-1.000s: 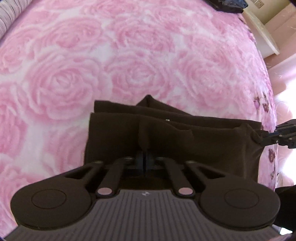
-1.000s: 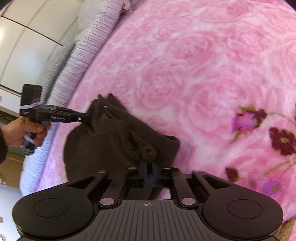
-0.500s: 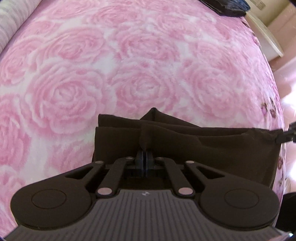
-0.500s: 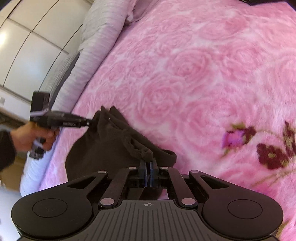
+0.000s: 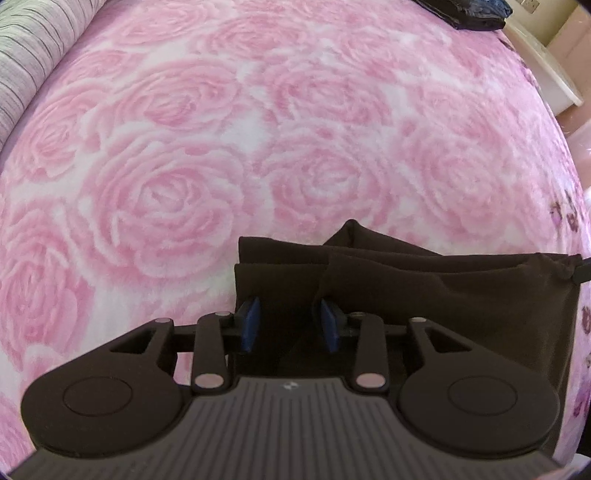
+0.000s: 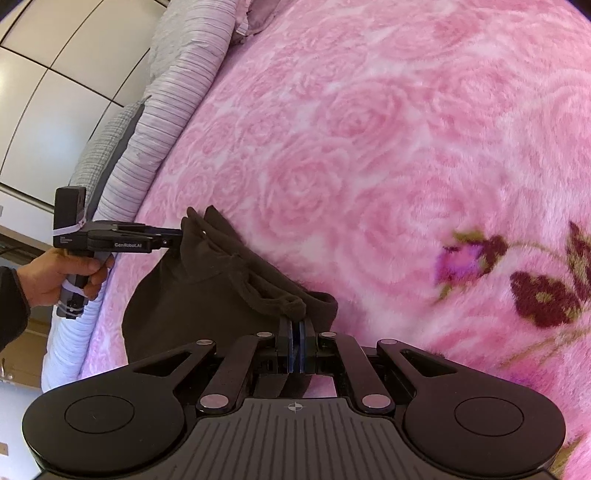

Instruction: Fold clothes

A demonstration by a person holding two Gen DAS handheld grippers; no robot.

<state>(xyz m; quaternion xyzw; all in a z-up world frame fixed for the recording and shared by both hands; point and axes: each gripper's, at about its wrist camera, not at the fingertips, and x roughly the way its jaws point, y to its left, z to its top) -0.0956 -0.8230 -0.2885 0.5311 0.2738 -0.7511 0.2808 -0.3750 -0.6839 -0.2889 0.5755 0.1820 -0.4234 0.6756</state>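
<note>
A dark brown folded garment (image 5: 443,291) lies on a pink rose-patterned blanket (image 5: 221,147). My left gripper (image 5: 290,321) is open, its blue pads on either side of the garment's left edge. In the right wrist view the same garment (image 6: 207,295) stretches between the two grippers. My right gripper (image 6: 296,332) is shut on the garment's bunched right corner. The left gripper (image 6: 173,238) shows there too, held by a hand, with its tips at the far corner of the cloth.
A striped grey-lilac pillow roll (image 6: 177,96) runs along the bed's left side, also in the left wrist view (image 5: 26,55). A dark item (image 5: 465,13) lies at the blanket's far edge. White wardrobe doors (image 6: 55,66) stand behind. Dark flower prints (image 6: 546,295) mark the blanket at right.
My left gripper has opened and let go of the garment's edge. The right gripper stays shut on its corner. Both views have shifted slightly over the blanket.
</note>
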